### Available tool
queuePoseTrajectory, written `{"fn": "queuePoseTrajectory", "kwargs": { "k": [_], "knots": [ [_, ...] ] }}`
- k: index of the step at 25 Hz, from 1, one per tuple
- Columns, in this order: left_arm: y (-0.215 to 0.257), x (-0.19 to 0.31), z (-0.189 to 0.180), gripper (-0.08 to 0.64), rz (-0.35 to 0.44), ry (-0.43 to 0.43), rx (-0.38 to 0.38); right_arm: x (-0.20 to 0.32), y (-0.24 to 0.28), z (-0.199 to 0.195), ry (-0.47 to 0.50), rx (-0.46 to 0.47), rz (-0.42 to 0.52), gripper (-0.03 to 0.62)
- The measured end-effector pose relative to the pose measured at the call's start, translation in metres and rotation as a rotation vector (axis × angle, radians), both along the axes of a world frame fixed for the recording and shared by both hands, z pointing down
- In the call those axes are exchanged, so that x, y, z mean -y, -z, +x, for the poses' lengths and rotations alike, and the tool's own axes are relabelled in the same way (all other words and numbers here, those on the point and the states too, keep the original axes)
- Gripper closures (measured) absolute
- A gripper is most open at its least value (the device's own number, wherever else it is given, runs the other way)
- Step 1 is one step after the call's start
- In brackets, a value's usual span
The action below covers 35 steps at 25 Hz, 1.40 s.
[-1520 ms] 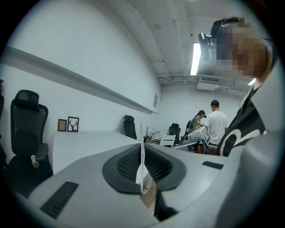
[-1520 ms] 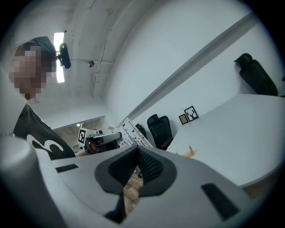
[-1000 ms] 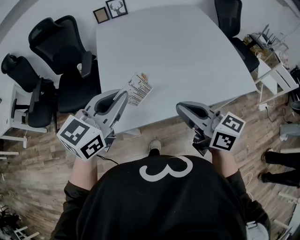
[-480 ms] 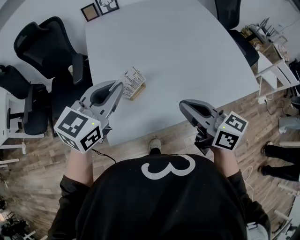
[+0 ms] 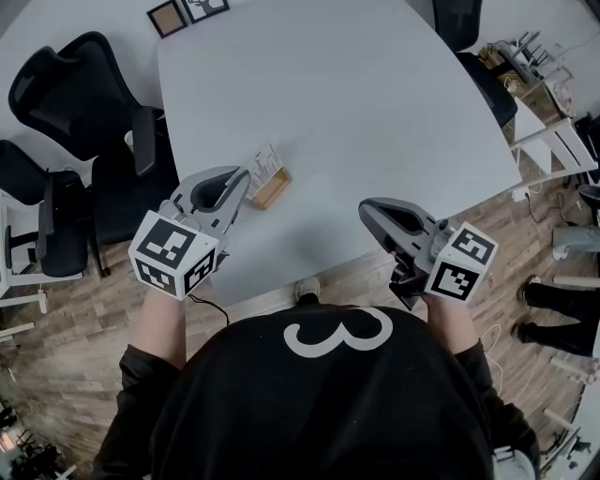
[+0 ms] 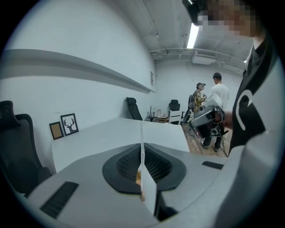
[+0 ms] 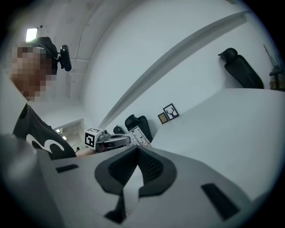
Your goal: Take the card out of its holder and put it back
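grippers: we hold two, the left gripper (image 5: 244, 178) and the right gripper (image 5: 366, 210).
left gripper: jaws clamped on the one card (image 5: 266, 163), edge-on between them.
right gripper: jaws closed together, nothing between them.
card: upright at the one wooden holder (image 5: 273, 188) on the white table (image 5: 375, 112); we cannot tell if it is seated.
framed pictures (image 5: 169, 17): two, at the far corner.

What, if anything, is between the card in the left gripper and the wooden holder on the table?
Nothing visible. The left gripper pinches the card right at the wooden holder, and the table around them is bare.
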State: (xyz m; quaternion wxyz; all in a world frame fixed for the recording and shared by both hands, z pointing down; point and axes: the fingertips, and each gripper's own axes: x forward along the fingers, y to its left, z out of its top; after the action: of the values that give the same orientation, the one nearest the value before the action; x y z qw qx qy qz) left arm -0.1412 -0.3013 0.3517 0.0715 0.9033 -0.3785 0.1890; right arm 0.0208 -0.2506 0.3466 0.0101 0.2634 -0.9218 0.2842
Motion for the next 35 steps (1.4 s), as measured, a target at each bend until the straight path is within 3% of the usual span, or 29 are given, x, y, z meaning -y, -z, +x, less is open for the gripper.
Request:
{"fn": "queuePoseTrajectory", "kwargs": {
  "k": [6, 27, 35],
  "knots": [
    [-0.040, 0.027, -0.016, 0.535, -0.081, 0.020, -0.024, 0.025, -0.012, -0.018, 0.000, -0.010, -0.026, 0.583],
    [-0.061, 0.032, -0.009, 0.535, -0.106, 0.004, -0.036, 0.035, -0.023, -0.027, 0.017, -0.019, -0.056, 0.583],
    [-0.066, 0.032, -0.012, 0.535, -0.139, 0.046, -0.048, 0.036, -0.024, -0.027, 0.017, -0.020, -0.057, 0.583]
  ]
}}
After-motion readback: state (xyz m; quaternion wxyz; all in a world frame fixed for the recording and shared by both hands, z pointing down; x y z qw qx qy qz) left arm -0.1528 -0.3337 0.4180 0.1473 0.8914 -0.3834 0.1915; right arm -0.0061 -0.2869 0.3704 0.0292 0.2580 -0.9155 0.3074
